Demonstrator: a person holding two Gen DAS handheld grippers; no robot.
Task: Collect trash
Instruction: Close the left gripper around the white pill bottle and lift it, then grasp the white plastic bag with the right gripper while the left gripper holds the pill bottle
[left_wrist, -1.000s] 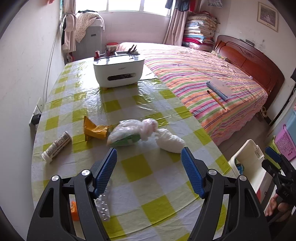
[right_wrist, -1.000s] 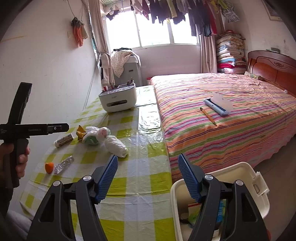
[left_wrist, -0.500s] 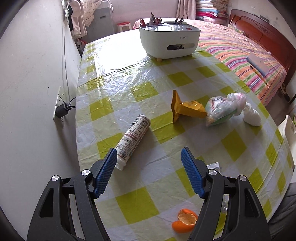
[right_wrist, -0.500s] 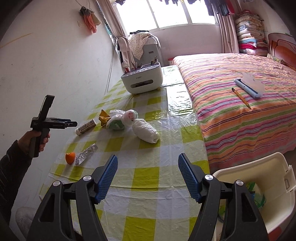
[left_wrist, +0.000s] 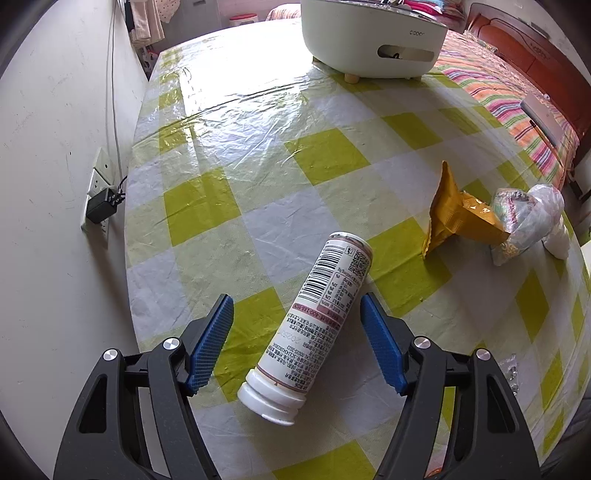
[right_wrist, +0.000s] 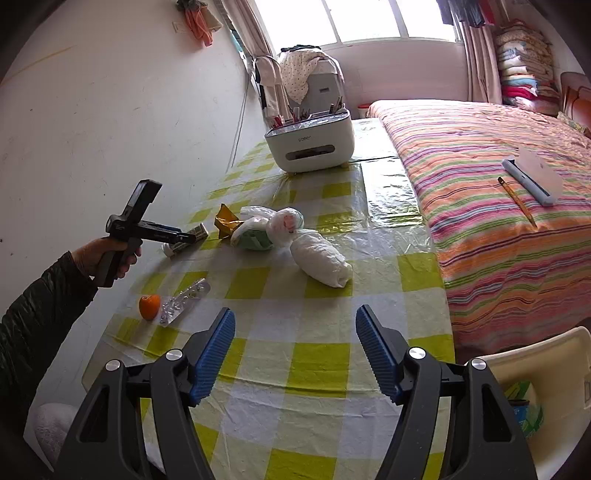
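A white tube-shaped bottle (left_wrist: 318, 321) with a printed label lies on the checked table, between the open fingers of my left gripper (left_wrist: 297, 341), untouched by the pads. It shows partly behind that gripper in the right wrist view (right_wrist: 184, 240). A yellow wrapper (left_wrist: 456, 214), a tied plastic bag (left_wrist: 524, 221) and a white wad (right_wrist: 321, 260) lie to its right. An orange peel (right_wrist: 149, 306) and a blister pack (right_wrist: 184, 301) lie near the table's front left. My right gripper (right_wrist: 295, 350) is open and empty above the front edge.
A white bin (right_wrist: 532, 398) with trash inside stands on the floor at the table's right corner. A white tissue-box organiser (left_wrist: 373, 37) stands at the back. The bed (right_wrist: 498, 184) runs along the right. A wall socket with plug (left_wrist: 101, 206) is at the left.
My left gripper has moved left and down from the bags to the bottle, which now lies between its open fingers. My right gripper has risen and moved over the table edge.
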